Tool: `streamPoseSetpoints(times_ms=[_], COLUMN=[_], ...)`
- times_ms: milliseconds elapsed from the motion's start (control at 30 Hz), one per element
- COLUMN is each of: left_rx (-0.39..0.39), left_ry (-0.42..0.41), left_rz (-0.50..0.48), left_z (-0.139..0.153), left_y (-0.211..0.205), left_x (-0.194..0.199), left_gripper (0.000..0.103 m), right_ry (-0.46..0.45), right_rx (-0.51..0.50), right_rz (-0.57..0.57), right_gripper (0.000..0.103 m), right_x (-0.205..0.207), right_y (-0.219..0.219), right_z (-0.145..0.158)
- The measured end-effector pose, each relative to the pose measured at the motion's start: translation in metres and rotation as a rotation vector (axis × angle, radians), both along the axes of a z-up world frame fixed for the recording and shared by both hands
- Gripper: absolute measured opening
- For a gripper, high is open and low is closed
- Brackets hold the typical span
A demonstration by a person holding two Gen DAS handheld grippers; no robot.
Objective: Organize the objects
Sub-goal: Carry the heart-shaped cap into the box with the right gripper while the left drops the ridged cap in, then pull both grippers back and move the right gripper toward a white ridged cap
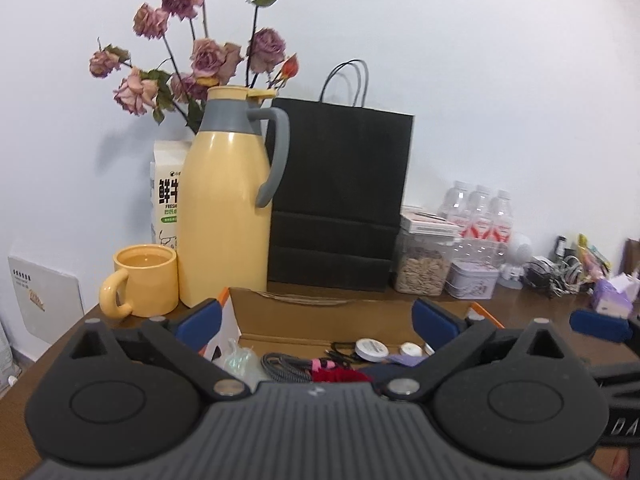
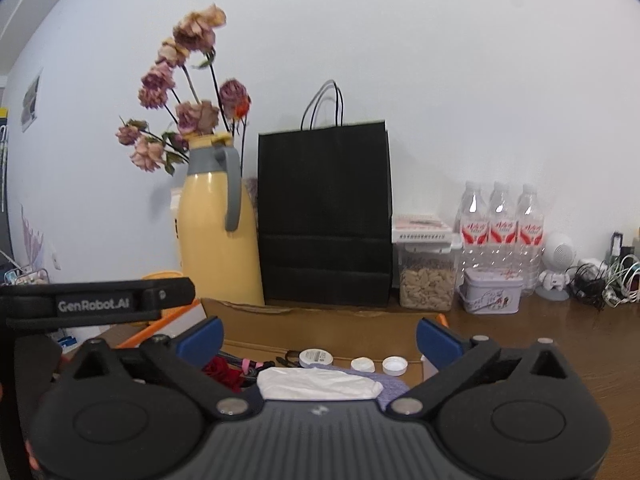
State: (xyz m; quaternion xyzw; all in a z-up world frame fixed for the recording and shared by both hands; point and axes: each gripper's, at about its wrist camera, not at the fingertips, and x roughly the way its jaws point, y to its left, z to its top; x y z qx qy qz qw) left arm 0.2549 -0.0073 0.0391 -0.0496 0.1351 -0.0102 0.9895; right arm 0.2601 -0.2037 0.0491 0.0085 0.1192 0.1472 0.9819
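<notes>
An open cardboard box (image 1: pixel 320 312) sits on the brown table in front of both grippers. It holds small items: a coiled grey cable (image 1: pixel 286 366), a red cloth (image 1: pixel 340 376), a round tape roll (image 1: pixel 372 349), white caps (image 2: pixel 394 365) and a white cloth (image 2: pixel 316 384). My left gripper (image 1: pixel 318 316) is open and empty above the box's near edge. My right gripper (image 2: pixel 320 336) is open and empty over the same box (image 2: pixel 320 328). The left gripper's body (image 2: pixel 96 304) shows at the left of the right wrist view.
Behind the box stand a yellow thermos (image 1: pixel 228 200), a yellow mug (image 1: pixel 142 280), a milk carton (image 1: pixel 166 192), dried roses (image 1: pixel 200 52), a black paper bag (image 1: pixel 340 192), a seed jar (image 1: pixel 424 264), a tin (image 1: pixel 472 280), water bottles (image 2: pixel 500 232) and tangled cables (image 2: pixel 600 280).
</notes>
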Motion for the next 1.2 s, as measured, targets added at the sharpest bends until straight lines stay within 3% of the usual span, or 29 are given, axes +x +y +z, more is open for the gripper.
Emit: streamPoseSetpoints(times_ms=[300,733,1000,1200], left_rx=[0.023,0.07,0.007,-0.011], left_ry=[0.043,0.198,0.229,0.219], left_rz=[-0.049,-0.018,0.01,0.004], left_z=[-0.005,-0.041,-0.062,-0.067], left_y=[0.013,0.043,0.065,0.07], left_x=[-0.047,-0.084,-0.092,-0.093], left_gripper=[0.103,0.103,0.103,0.103], right_ry=[0.009,0.211,0.274,0.32], right_rx=[-0.043,-0.095,-0.133,-0.16], right_rz=[0.014,0.062,0.111,0.141], right_gripper=[0.103,0.103,0.102,0.078], right_x=[-0.05,-0.081,-0.082,-0.068], right_y=[-0.013,-0.007,0.015,0.035], right_z=[-0.001,-0.043,-0.058,-0.066])
